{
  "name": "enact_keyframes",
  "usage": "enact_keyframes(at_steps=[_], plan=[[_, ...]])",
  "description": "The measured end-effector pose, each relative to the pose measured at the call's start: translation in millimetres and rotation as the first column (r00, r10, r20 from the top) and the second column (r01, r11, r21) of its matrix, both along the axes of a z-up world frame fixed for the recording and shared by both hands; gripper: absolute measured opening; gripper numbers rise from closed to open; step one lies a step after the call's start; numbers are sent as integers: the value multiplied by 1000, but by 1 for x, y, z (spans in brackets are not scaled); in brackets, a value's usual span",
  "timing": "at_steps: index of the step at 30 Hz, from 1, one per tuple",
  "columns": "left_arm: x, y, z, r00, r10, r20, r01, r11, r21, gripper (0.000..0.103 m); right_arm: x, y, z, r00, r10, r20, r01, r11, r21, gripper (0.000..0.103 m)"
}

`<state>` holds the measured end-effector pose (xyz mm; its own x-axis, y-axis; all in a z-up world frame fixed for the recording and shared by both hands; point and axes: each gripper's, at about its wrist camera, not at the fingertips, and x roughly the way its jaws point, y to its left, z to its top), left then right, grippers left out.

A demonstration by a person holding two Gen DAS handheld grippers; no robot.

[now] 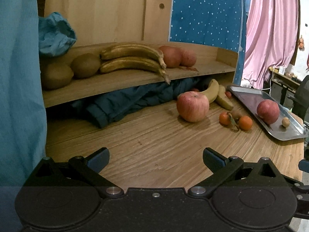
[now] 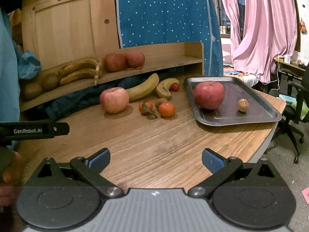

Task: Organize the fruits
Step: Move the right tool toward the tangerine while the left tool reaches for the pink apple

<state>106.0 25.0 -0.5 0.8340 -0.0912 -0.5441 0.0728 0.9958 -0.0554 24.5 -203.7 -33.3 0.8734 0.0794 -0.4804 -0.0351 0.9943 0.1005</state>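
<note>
On the wooden table lie a red apple (image 1: 192, 106) (image 2: 114, 100), two bananas (image 2: 143, 89), two tangerines (image 2: 166, 109) (image 1: 245, 123) and a small kiwi (image 2: 160, 101). A metal tray (image 2: 255, 104) (image 1: 249, 96) at the right holds another apple (image 2: 209, 95) (image 1: 268, 111) and a small brown fruit (image 2: 243, 105). The wooden shelf (image 1: 123, 81) carries kiwis (image 1: 85, 65), brown bananas (image 1: 133, 59) and two apples (image 2: 124, 60). My left gripper (image 1: 156, 157) and my right gripper (image 2: 156, 157) both stand open over bare table, well short of the fruit, with nothing between their fingers.
A dark blue jacket (image 1: 123, 102) is stuffed under the shelf. A crumpled blue bag (image 1: 55, 33) sits at the shelf's left end. The other gripper's black body (image 2: 34, 130) and a hand show at left. An office chair (image 2: 295, 104) stands beyond the table's right edge.
</note>
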Motion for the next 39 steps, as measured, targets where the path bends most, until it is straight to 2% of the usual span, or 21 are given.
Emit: enact_keyframes(at_steps=[16, 26, 30, 39], plan=[[21, -15, 12, 1000, 19, -8, -19, 999, 32, 102, 20, -2, -1, 999, 31, -23, -31, 1000, -4, 103], [69, -38, 20, 999, 37, 13, -38, 997, 71, 102, 52, -15, 6, 995, 101, 14, -100, 993, -61, 103], [89, -46, 19, 999, 29, 13, -30, 995, 98, 102, 68, -21, 7, 992, 123, 14, -121, 989, -85, 103], [119, -55, 10, 1000, -17, 12, 16, 994, 106, 102, 100, -31, 5, 981, 194, 14, -191, 975, -115, 103]])
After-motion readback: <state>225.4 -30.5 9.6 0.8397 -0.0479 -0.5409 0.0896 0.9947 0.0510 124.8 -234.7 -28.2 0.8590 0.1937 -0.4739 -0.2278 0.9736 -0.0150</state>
